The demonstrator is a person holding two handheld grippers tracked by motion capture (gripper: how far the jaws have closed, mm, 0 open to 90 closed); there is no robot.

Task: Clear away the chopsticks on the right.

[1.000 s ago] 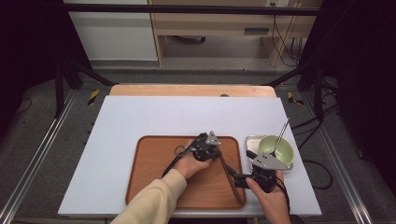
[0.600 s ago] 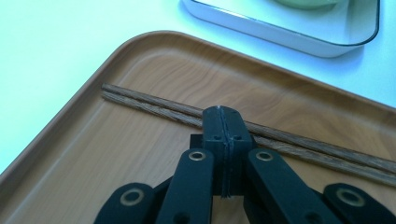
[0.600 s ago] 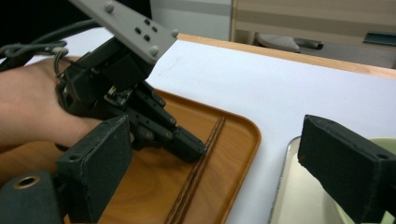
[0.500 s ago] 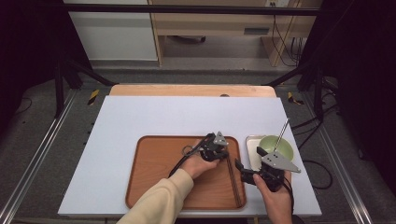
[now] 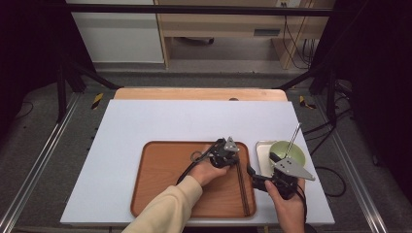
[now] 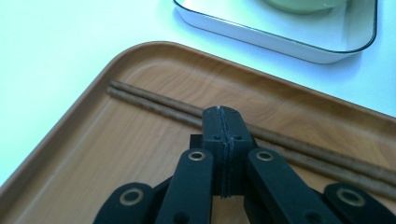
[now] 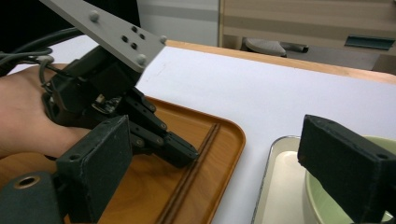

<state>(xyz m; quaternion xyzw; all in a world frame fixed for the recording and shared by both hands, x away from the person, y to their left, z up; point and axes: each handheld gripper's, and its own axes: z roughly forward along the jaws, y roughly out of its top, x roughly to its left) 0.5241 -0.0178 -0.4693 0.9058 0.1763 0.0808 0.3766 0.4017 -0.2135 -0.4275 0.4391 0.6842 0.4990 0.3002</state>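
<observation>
Currently resting left gripper [image 6: 223,122], jaws together, over chopsticks [image 6: 154,100] lying in wooden tray [image 5: 160,194]; holding right gripper [image 7: 224,163] agape beside; chopsticks not yet gripped; lifting pending.

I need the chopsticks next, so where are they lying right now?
In the high view the chopsticks lie side by side along the right edge of the wooden tray, just under the left gripper and left of the white dish.
</observation>
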